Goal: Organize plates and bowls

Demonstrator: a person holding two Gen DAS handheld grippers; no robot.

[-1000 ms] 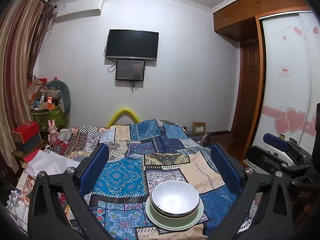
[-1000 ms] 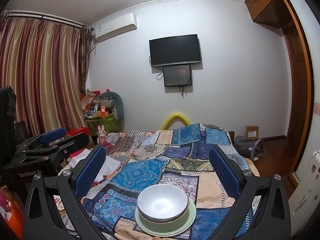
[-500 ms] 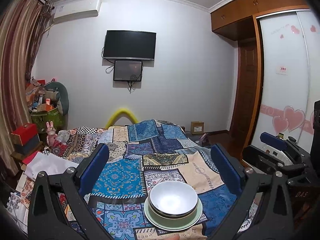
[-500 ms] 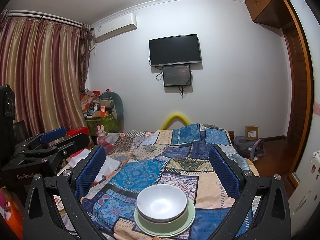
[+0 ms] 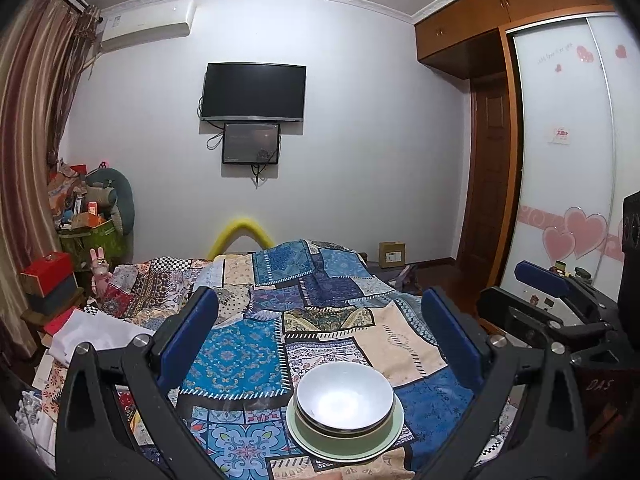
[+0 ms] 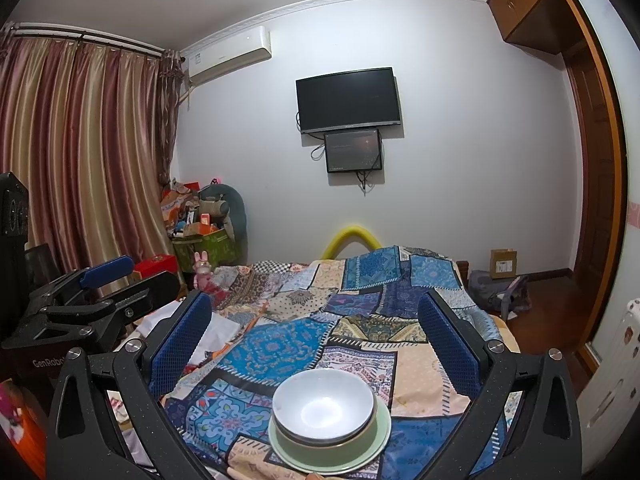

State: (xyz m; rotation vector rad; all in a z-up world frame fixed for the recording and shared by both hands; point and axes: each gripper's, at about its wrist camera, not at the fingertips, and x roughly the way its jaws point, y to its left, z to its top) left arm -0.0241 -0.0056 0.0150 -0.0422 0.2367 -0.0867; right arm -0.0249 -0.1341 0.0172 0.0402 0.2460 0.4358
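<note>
A white bowl (image 5: 345, 398) (image 6: 325, 406) is nested in a darker-rimmed bowl, and both rest on a pale green plate (image 5: 384, 446) (image 6: 378, 442) lying on the patchwork bedspread. My left gripper (image 5: 328, 326) is open, its blue pads wide apart above and behind the stack, touching nothing. My right gripper (image 6: 316, 326) is likewise open over the stack with nothing between its fingers. In the left wrist view the right gripper (image 5: 560, 308) appears at the right edge; in the right wrist view the left gripper (image 6: 92, 296) shows at the left.
The patchwork bedspread (image 5: 280, 304) (image 6: 360, 300) stretches to the far wall under a mounted TV (image 5: 253, 92). A white cloth (image 5: 88, 338) and cluttered boxes (image 5: 50, 280) line the left side. A wardrobe (image 5: 568, 160) stands right, and a cardboard box (image 6: 503, 263) sits on the floor.
Both views have shifted only slightly; the stack sits a touch lower and left in the frames. Both grippers remain open and the dishes have not moved.
</note>
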